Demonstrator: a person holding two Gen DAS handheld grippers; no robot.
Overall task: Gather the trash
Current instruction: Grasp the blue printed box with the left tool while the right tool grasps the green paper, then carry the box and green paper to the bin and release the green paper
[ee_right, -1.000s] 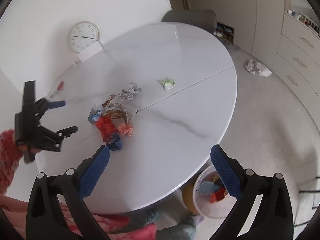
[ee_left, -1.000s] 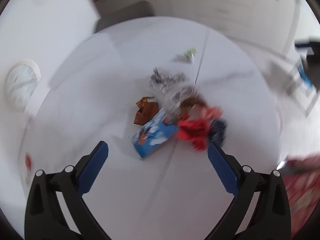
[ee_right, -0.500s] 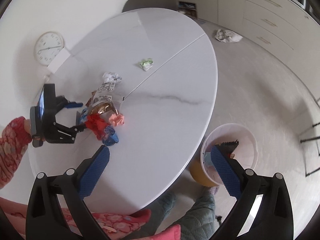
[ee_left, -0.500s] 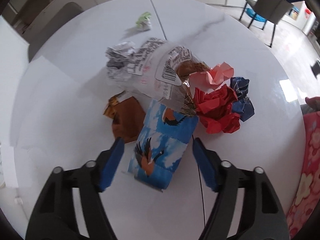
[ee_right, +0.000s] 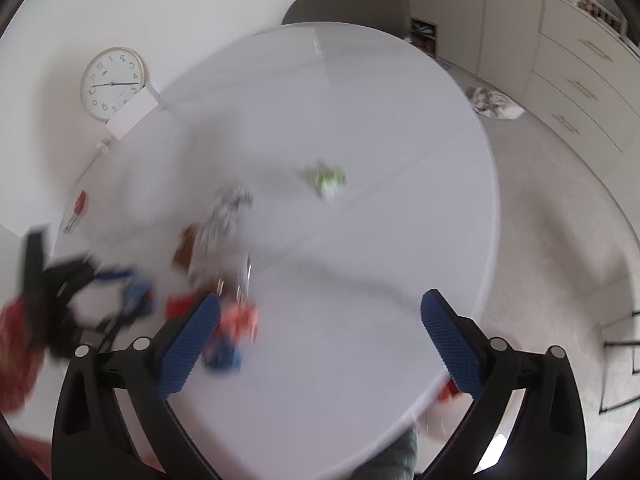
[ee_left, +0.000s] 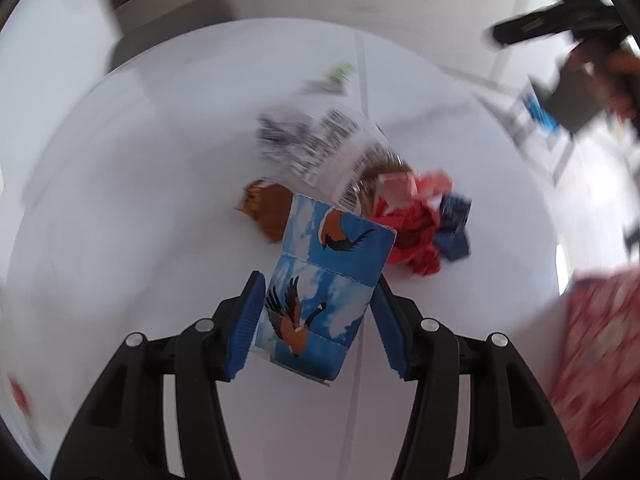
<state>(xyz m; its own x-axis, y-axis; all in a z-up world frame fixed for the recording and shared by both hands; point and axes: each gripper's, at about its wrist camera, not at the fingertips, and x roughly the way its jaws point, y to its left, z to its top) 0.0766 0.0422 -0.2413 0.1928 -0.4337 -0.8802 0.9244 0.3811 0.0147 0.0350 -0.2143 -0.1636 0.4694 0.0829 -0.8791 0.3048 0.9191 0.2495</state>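
Closing left gripper [ee_left: 316, 316] now clasps blue packet [ee_left: 328, 276] on white table [ee_left: 140, 220].

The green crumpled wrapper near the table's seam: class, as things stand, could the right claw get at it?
Probably yes. The right claw stands open and empty, and the green wrapper lies alone on bare table ahead of it; the trash pile sits off to one side, not between them.

A blue-and-white carton [ee_left: 324, 292] is showing printed brown birds with black wings. Beside it, crumpled paper is glowing red [ee_left: 412, 236], navy [ee_left: 454, 224] and green-white [ee_right: 328, 179]. A brown wrapper [ee_left: 268, 208] is lying on the white, grey-veined table [ee_right: 360, 128]. Both grippers are wearing blue pads [ee_right: 450, 342] on black frames.
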